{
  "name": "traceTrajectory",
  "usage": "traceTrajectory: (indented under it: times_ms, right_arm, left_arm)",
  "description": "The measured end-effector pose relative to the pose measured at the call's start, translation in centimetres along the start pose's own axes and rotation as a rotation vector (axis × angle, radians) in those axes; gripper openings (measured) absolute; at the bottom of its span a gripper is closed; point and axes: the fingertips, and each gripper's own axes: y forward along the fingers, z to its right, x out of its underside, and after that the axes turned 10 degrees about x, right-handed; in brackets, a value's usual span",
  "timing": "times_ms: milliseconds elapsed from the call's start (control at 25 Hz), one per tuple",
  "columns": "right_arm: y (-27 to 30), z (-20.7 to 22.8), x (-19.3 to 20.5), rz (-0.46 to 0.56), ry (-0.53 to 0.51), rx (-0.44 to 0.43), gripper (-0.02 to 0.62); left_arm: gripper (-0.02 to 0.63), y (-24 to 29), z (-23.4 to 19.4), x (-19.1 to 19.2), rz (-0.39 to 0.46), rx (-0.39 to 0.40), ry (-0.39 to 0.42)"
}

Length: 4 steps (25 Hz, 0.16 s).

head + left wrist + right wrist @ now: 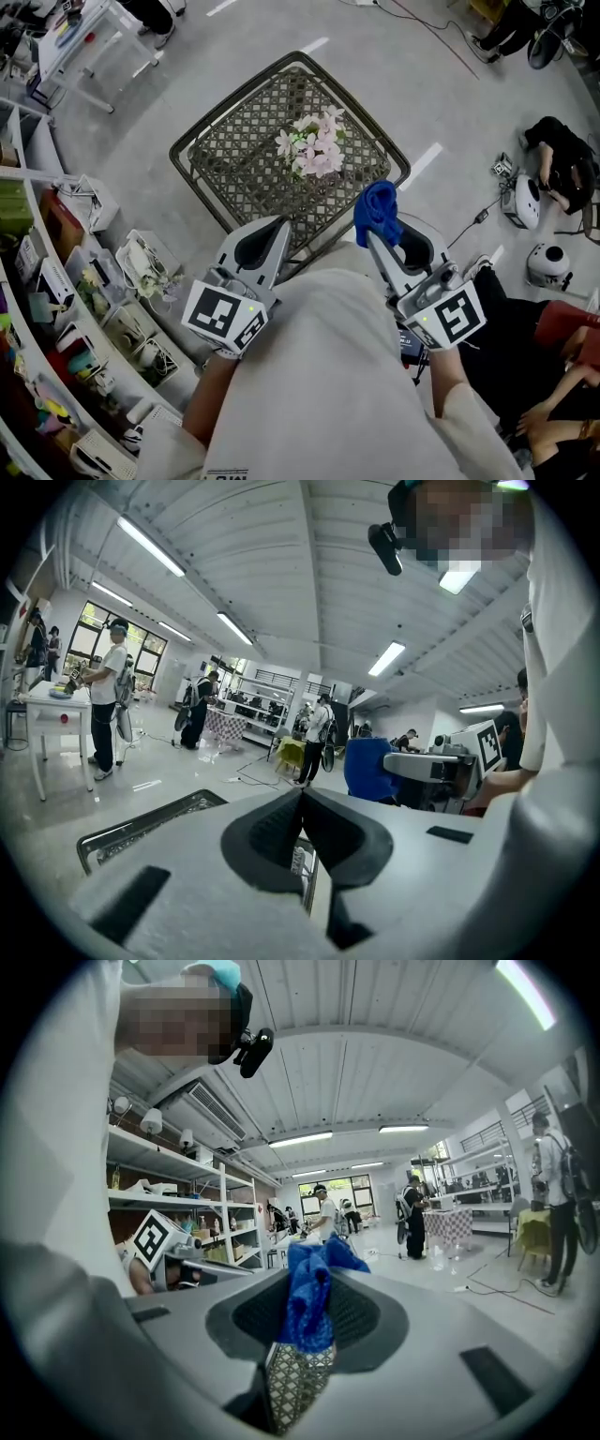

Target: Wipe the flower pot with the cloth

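Note:
Pink and white flowers [314,145] stand in the middle of a dark mesh table [192,155]; the blooms hide the pot under them. My right gripper [373,228] is shut on a bunched blue cloth [377,211], held level above the table's near edge, to the right of the flowers. In the right gripper view the cloth [309,1302] sticks up from between the closed jaws of the right gripper [309,1283]. My left gripper [282,225] hangs beside it, shut and holding nothing. In the left gripper view the pads of the left gripper [301,794] meet, and the cloth [367,769] shows to the right.
Cluttered shelves [56,281] curve along the left side. A white table [94,28] stands at the top left. People sit on the floor at the right [553,169] beside white gear [548,265] and cables. Several people stand in the distance [105,700].

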Motion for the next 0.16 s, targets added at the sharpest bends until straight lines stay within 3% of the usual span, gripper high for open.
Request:
traceTrajectory:
  times_ms: [160]
  right_arm:
    - [0.47, 0.17, 0.53, -0.003, 0.011, 0.012, 0.110]
  left_arm:
    - [0.022, -0.15, -0.72, 0.82, -0.013, -0.005, -0.017]
